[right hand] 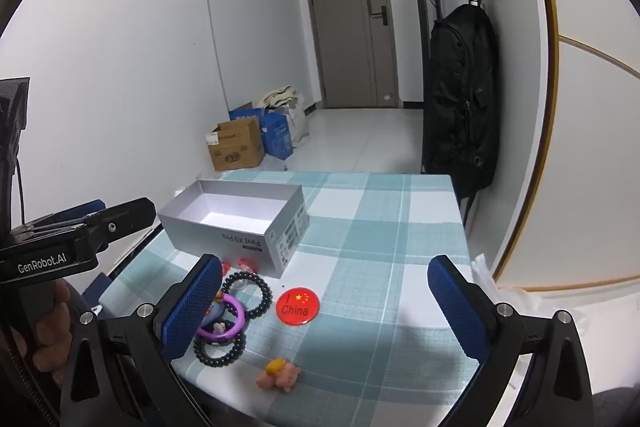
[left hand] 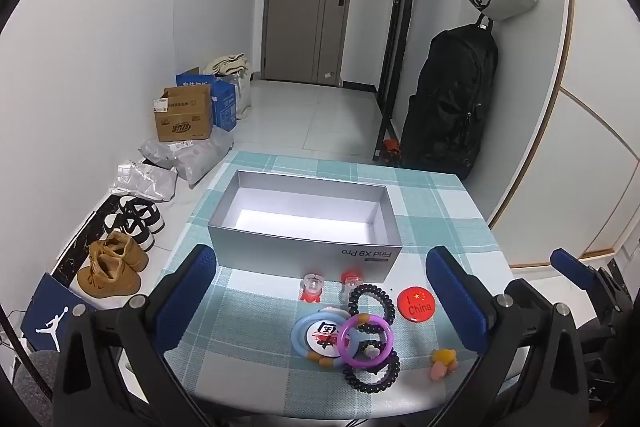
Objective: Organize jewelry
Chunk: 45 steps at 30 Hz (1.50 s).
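Both grippers hover spread wide, holding nothing: left gripper [left hand: 320, 301] above the jewelry pile, right gripper [right hand: 326, 303] over the red badge [right hand: 298, 305]. Purple ring [left hand: 365, 343] overlaps the blue ring [left hand: 320, 337] and black bead bracelets [left hand: 372, 301], near the tabletop's [right hand: 380, 219] front edge. The open box [left hand: 304, 223] sits behind; bare cloth stretches right.

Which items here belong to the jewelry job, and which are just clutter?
Job:
open grey box
purple ring
blue ring
black beaded bracelets
red badge
pink charm

Clutter:
black backpack
cardboard box
tan boots
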{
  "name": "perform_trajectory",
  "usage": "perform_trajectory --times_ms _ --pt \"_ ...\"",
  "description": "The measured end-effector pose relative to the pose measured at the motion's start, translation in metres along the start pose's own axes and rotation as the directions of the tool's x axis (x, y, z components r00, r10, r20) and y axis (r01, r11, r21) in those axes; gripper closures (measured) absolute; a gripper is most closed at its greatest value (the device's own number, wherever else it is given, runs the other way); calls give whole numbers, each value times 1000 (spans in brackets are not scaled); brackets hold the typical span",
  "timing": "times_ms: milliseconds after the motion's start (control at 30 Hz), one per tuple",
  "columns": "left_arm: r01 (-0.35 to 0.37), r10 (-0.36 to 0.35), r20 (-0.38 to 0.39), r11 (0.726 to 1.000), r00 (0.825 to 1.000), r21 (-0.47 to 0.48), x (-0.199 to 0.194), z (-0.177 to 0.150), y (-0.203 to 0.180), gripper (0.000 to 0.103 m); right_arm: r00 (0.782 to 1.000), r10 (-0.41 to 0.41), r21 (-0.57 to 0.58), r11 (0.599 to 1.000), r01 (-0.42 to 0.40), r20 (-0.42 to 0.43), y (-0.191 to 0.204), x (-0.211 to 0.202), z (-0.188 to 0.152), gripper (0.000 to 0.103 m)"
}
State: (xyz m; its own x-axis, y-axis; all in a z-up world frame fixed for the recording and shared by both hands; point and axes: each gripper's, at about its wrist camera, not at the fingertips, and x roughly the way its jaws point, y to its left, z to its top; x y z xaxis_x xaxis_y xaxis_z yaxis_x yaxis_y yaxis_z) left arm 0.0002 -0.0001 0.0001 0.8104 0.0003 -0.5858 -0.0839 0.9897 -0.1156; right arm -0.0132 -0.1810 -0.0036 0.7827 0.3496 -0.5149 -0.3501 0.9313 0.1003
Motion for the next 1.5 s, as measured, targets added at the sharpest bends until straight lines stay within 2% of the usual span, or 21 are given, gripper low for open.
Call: perform_trajectory --times_ms 600,667,900,1000,1067,1200,1400,1500 --pt "6 -7 10 999 1000 31 -1 -1 -2 1 1000 12 -4 1000 -12 0 1 -1 1 0" --pt "9 -10 37 1000 999 29 -3 -2 -2 1 1000 13 -3 1000 -13 -3 1 0 1 0" --pt "-6 7 -4 1000 1000 23 -1 -2 -1 1 1000 14 2 1000 -14 -4 0 0 2 0" --pt "-10 10 1 1000 1000 26 -1 -2 -2 1 1000 14 2 1000 -14 -8 0 0 2 0" --pt "-33 33 -12 998 999 47 -1 -1 -3 1 1000 16 2 1000 -16 -12 0 0 1 0" --pt "-16 17 -22 1000 1000 23 1 0 -2 1 1000 18 0 1000 -18 -20 1 1 1 0" --pt "20 -21 -31 1000 999 -19 5 -1 3 2 993 70 15 997 -69 -95 0 7 -4 0" --pt "24 -26 -51 999 998 -32 10 -3 7 2 978 125 25 992 -122 -166 2 15 -10 0"
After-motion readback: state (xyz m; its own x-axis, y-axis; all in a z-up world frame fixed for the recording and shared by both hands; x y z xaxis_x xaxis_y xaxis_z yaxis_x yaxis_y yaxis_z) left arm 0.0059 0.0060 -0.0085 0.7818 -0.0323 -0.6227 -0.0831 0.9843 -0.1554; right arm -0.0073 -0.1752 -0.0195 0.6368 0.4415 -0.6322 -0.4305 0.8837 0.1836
